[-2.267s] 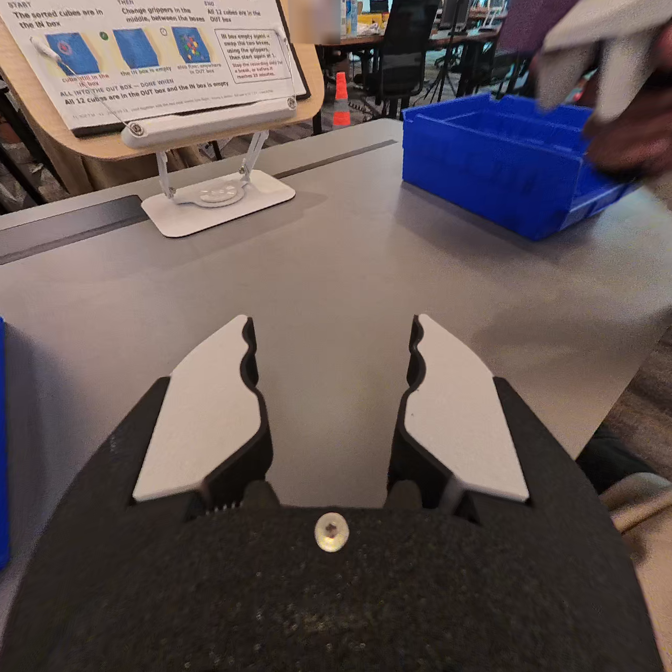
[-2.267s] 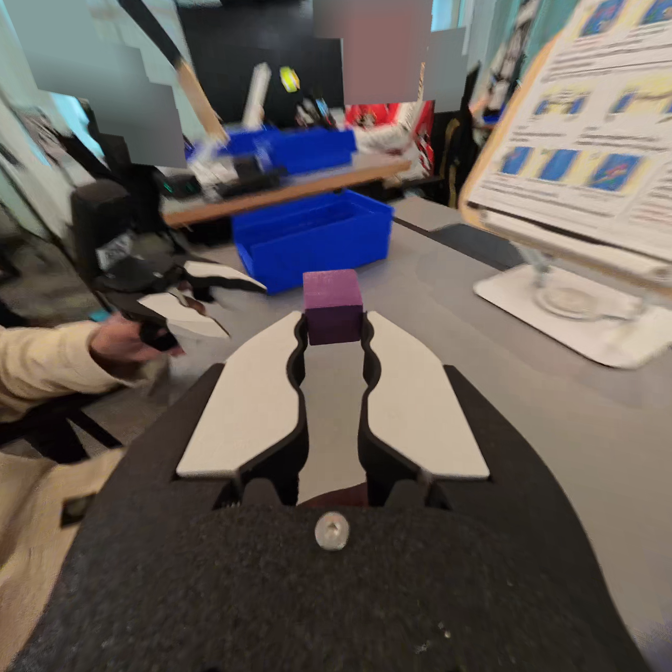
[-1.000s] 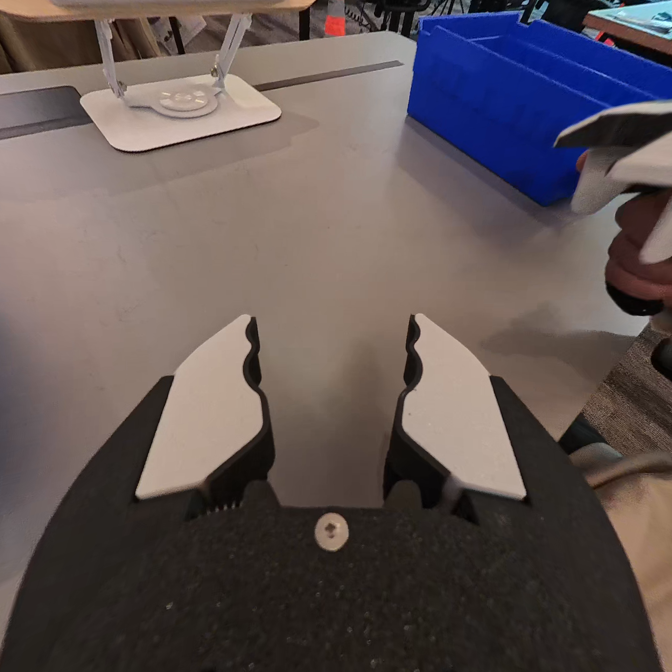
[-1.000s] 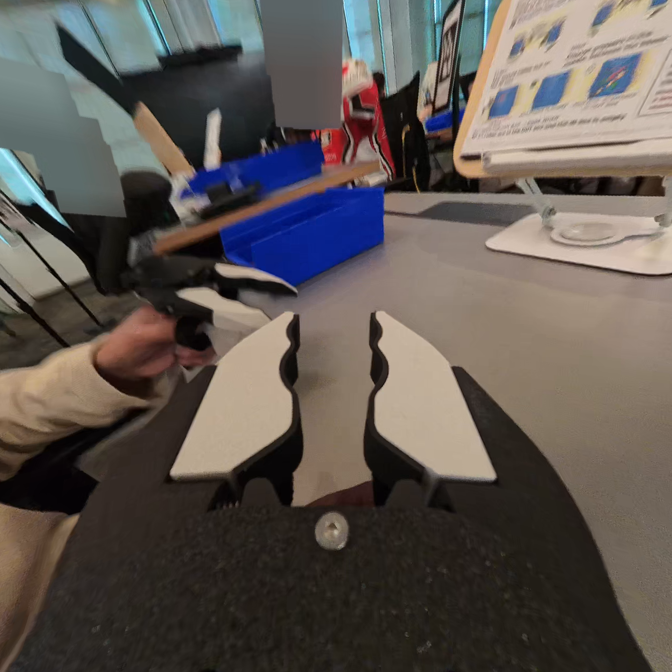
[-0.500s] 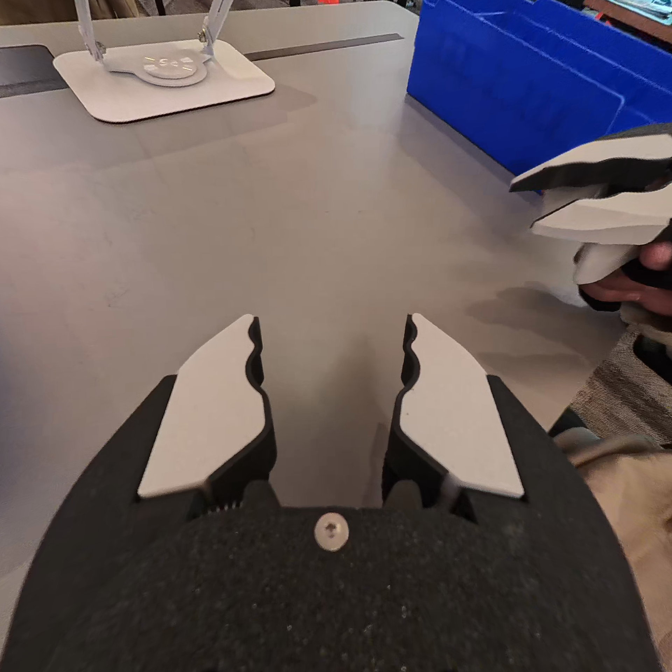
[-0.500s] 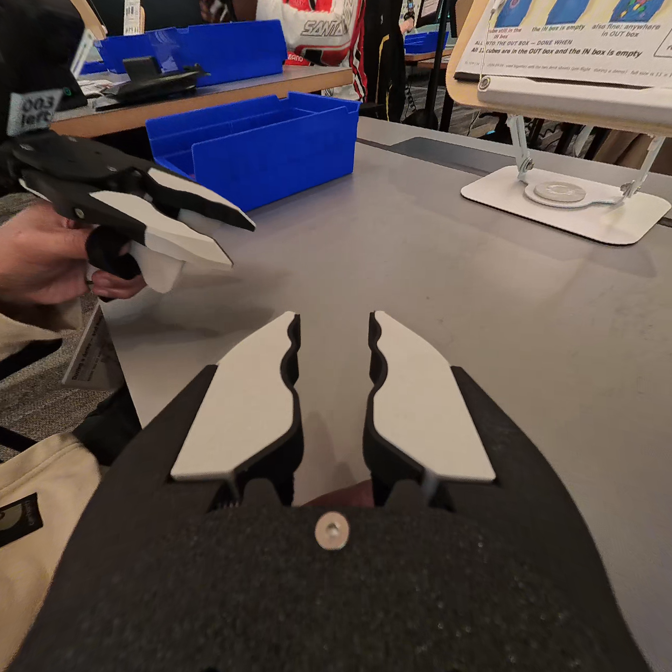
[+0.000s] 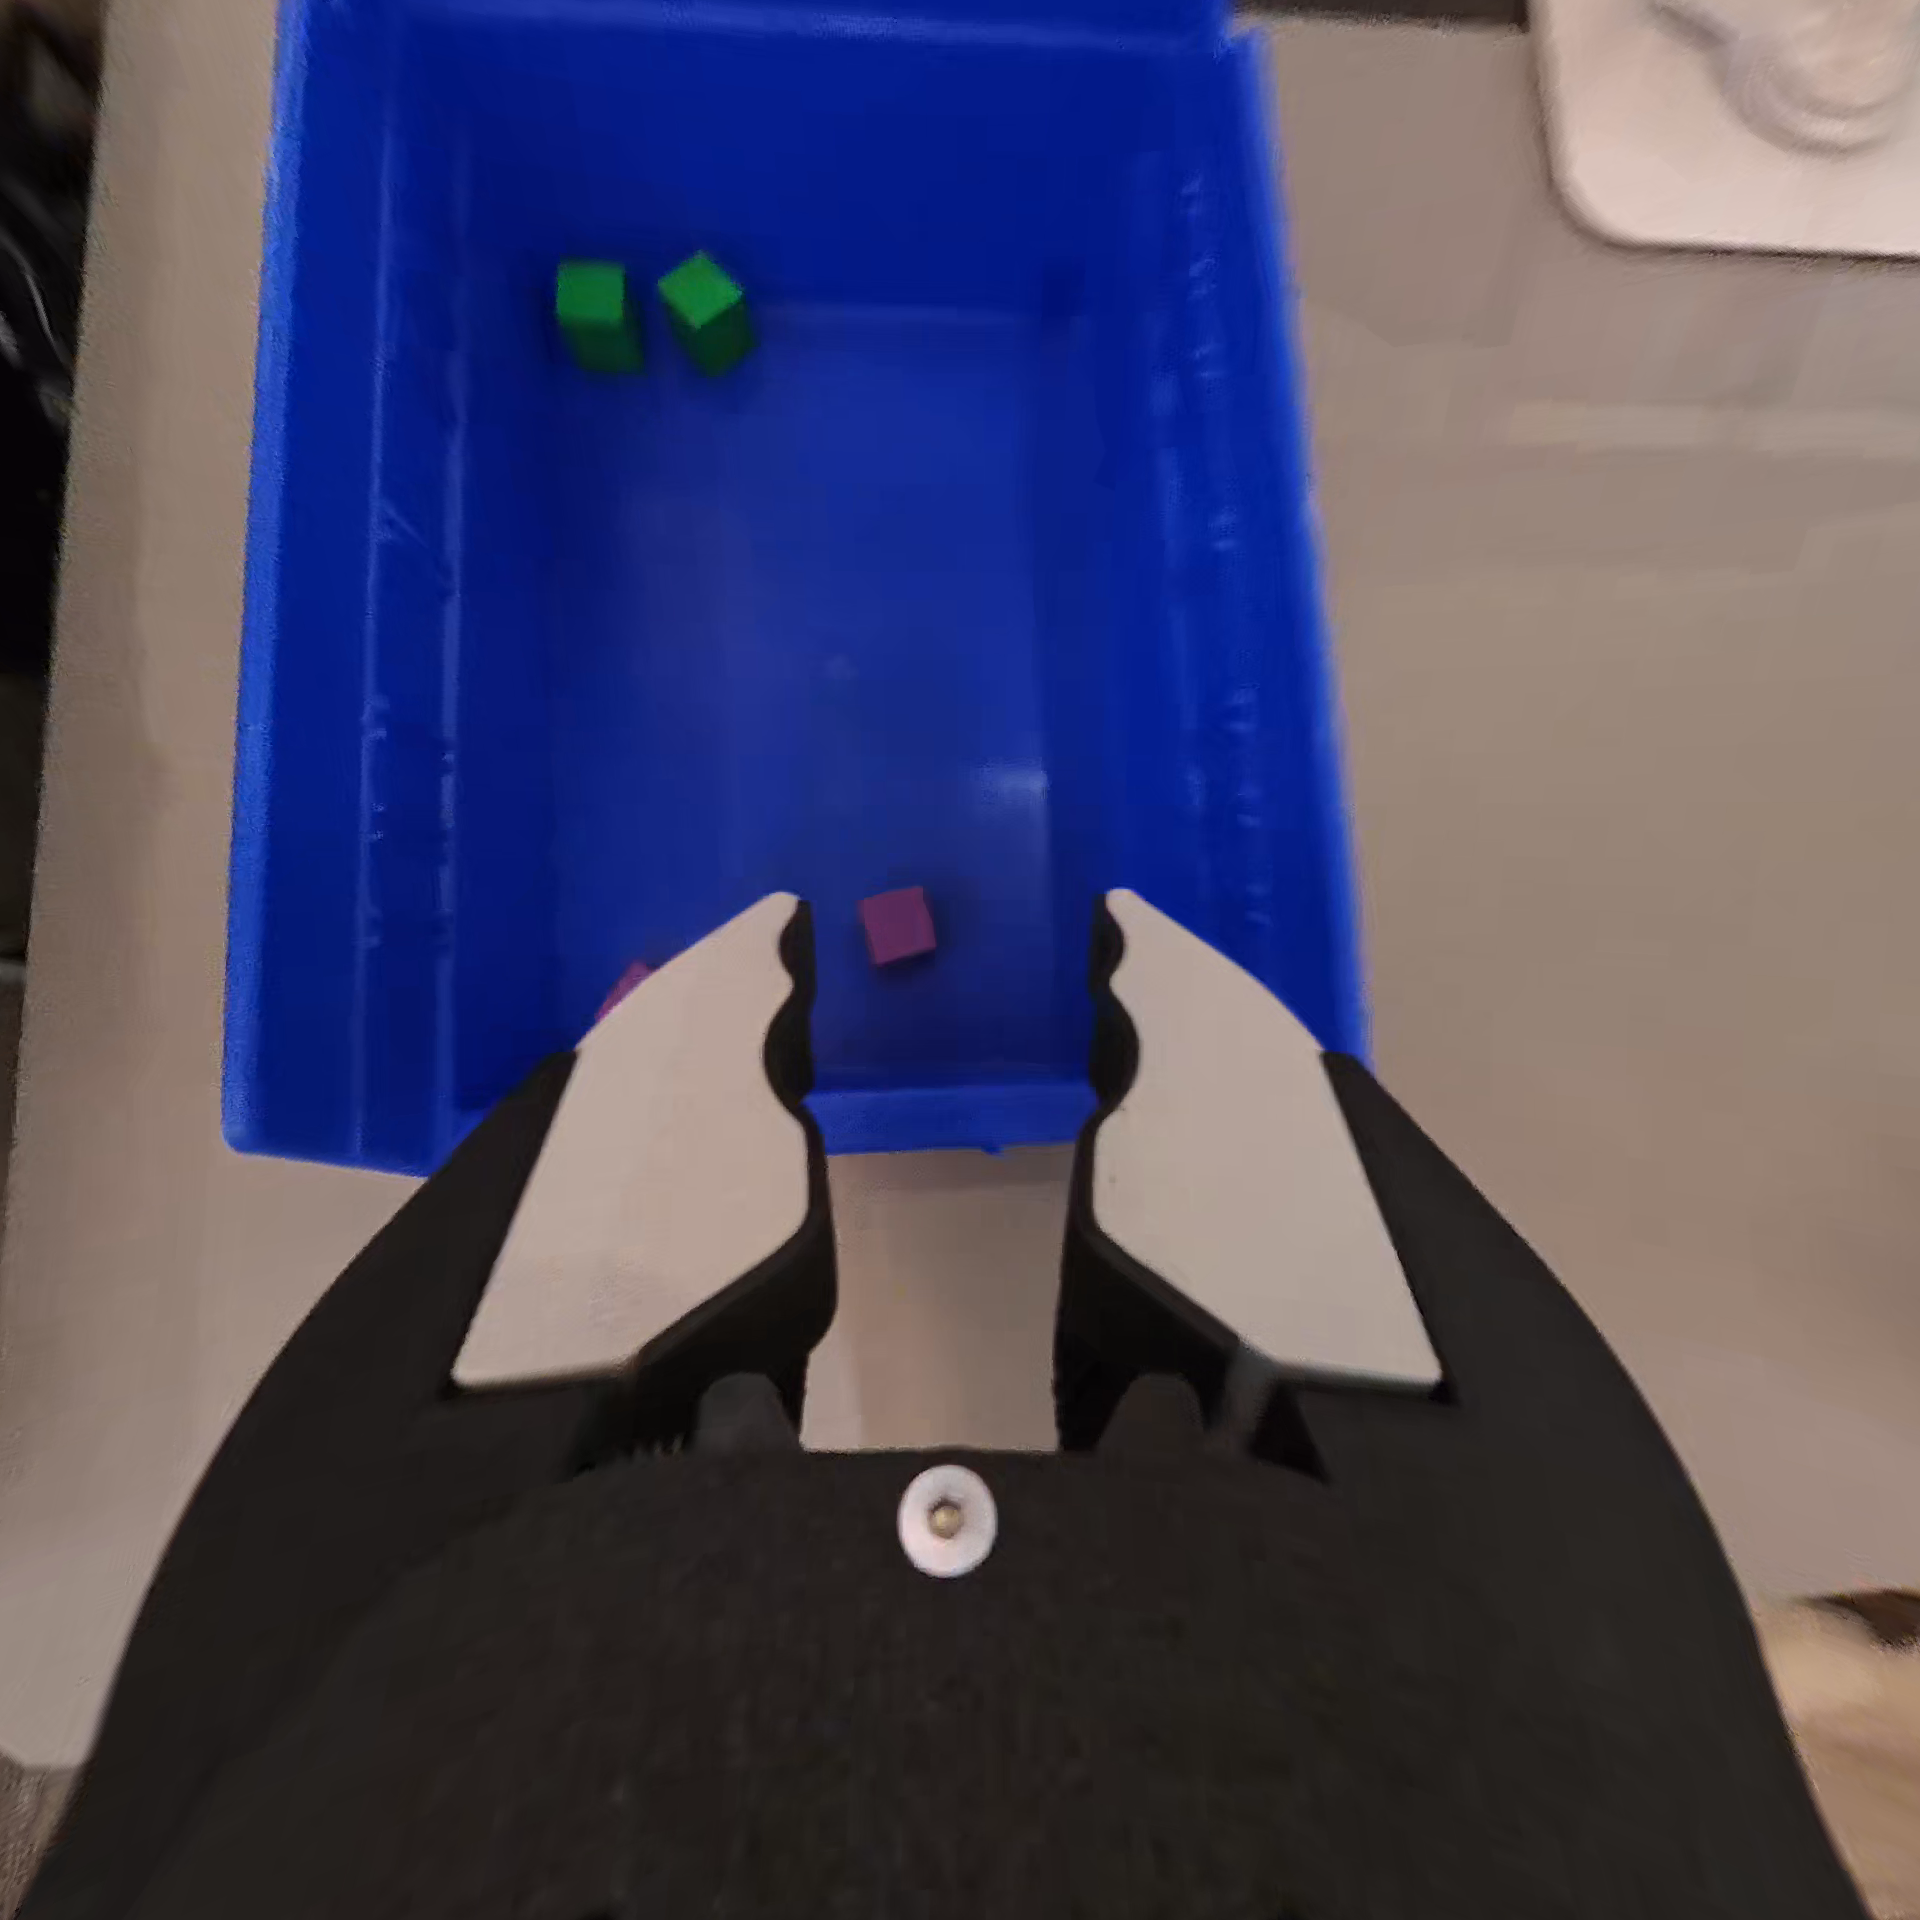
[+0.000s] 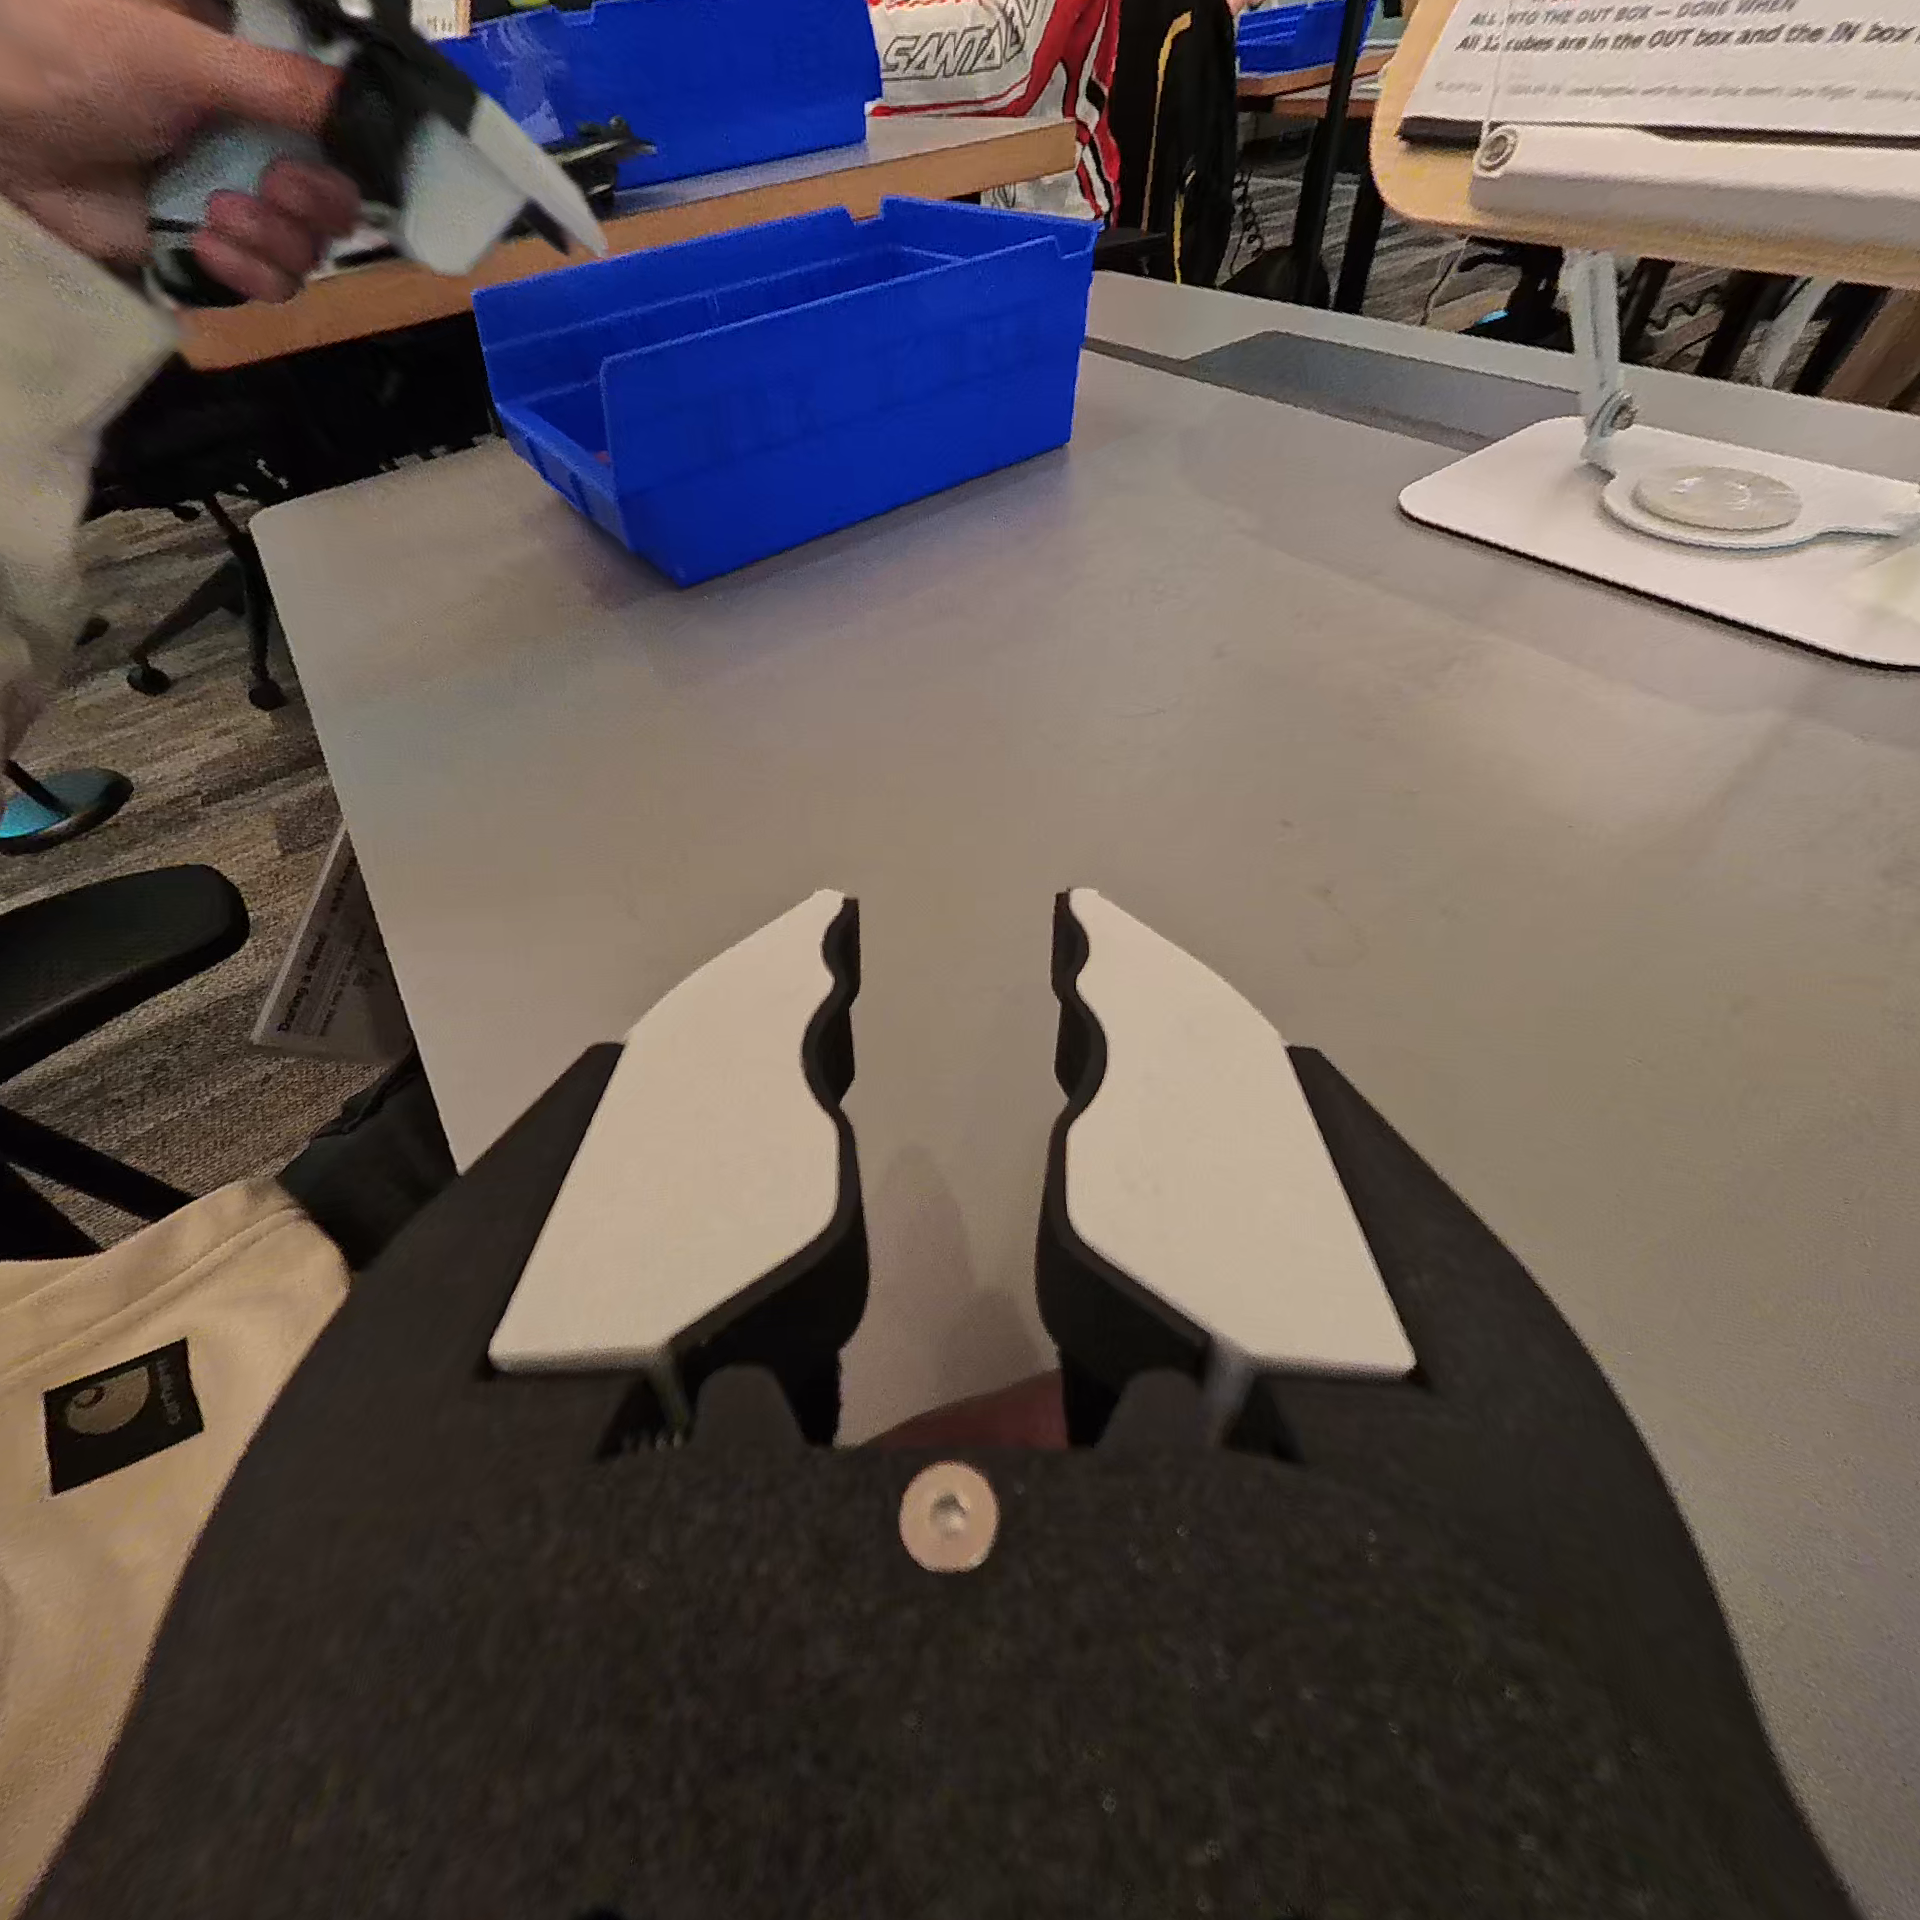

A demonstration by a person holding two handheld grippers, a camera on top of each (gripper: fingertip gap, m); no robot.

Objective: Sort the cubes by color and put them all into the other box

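The left gripper (image 7: 945, 925) hangs above the blue box (image 7: 312, 727), looking almost straight down into it, its fingers (image 7: 665, 1143) spread wide apart with nothing between them. Inside the box, two green cubes (image 7: 649, 312) sit side by side near the far wall, towards the left; a purple cube (image 7: 897, 925) lies close to the near wall, showing in the gap between the fingers, well apart from the green pair. A second purple shape (image 7: 623, 987) peeks out by the left finger and is probably another cube, though the finger hides most of it and the picture is blurred. The box stands on the grey desk (image 7: 1610, 727). From the right wrist view, the right gripper (image 8: 956, 909) is low over the desk, well away from the box, its fingers (image 8: 1195, 1143) parted and empty. Beyond the box's right wall, the white base of a document stand (image 8: 1683, 540) rests on the desk.
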